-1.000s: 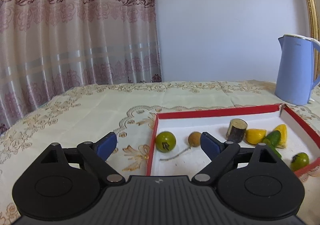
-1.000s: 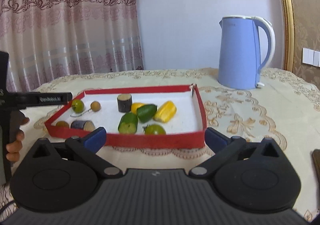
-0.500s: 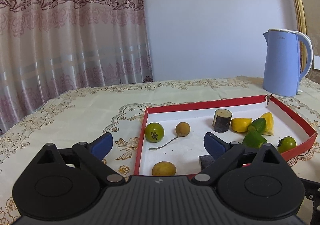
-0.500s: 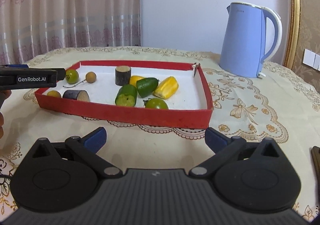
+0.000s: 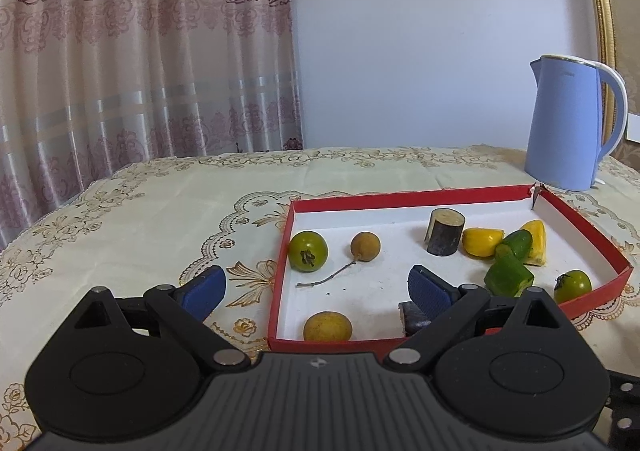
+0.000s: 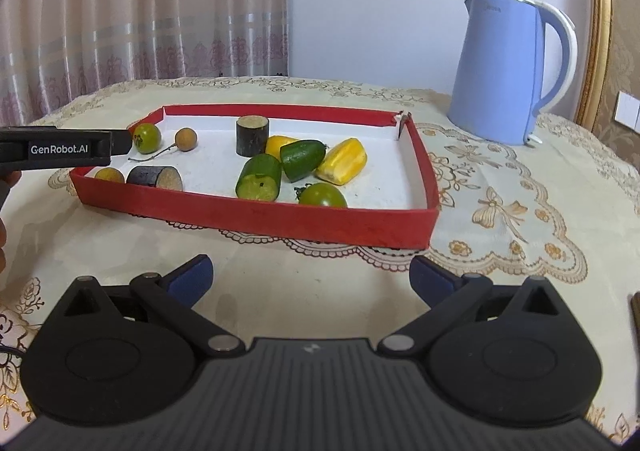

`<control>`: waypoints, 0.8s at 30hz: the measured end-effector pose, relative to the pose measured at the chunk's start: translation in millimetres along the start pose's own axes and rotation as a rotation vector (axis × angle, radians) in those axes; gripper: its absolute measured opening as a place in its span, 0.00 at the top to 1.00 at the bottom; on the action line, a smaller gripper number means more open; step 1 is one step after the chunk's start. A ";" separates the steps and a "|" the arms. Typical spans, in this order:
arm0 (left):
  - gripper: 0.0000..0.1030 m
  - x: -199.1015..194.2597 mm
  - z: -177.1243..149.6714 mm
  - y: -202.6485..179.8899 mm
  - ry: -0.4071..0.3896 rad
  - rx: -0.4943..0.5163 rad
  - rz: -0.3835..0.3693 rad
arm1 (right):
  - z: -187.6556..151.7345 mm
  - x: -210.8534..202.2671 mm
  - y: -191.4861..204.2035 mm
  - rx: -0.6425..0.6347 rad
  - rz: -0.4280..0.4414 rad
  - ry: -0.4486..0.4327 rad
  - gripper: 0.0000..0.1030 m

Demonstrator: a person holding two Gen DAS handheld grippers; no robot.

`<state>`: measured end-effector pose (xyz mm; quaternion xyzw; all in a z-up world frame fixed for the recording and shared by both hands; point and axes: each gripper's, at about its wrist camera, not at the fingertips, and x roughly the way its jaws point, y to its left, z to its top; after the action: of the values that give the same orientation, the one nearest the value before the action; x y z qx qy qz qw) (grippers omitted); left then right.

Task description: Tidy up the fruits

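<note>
A red-walled tray (image 5: 404, 195) (image 6: 256, 217) with a white floor holds the fruit: a green tomato (image 5: 308, 251), a brown longan with a stem (image 5: 365, 246), a yellow round fruit (image 5: 327, 326), two dark sugarcane pieces (image 5: 445, 231) (image 6: 155, 179), yellow pieces (image 6: 342, 167), green cucumber pieces (image 6: 259, 183) and a second green tomato (image 6: 322, 195). My left gripper (image 5: 316, 291) is open and empty above the tray's near left corner; its body also shows in the right wrist view (image 6: 60, 149). My right gripper (image 6: 310, 275) is open and empty in front of the tray.
A blue electric kettle (image 5: 568, 123) (image 6: 508, 69) stands behind the tray's far right corner. The table wears a cream embroidered cloth (image 5: 160, 219). A pink curtain (image 5: 120, 51) hangs behind on the left. A dark object (image 6: 635, 315) lies at the right edge.
My left gripper has pulled back and up, so more of the tray shows. My right gripper has moved closer to the tray and to the right. Both stay open.
</note>
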<state>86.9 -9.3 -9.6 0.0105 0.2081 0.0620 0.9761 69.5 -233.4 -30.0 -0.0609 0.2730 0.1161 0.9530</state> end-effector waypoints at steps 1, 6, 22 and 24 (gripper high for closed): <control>0.04 -0.2 -0.1 0.4 0.000 -0.002 -0.003 | 0.9 1.5 0.5 -0.003 0.002 0.007 0.00; 0.04 1.0 -0.4 2.0 0.012 -0.014 -0.037 | 4.0 8.1 1.3 -0.010 0.005 0.033 0.00; 0.04 -0.9 -1.4 -1.3 0.047 -0.004 -0.090 | 5.6 -35.6 0.7 0.008 0.148 -0.208 0.00; 0.04 -2.2 -1.6 -1.4 0.047 -0.004 -0.097 | 4.3 -31.0 8.8 -0.043 0.193 -0.191 0.00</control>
<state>84.4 -10.9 -10.2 -0.0032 0.2309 0.0154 0.9728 43.8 -229.9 -10.3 -0.0436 0.1832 0.2185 0.9575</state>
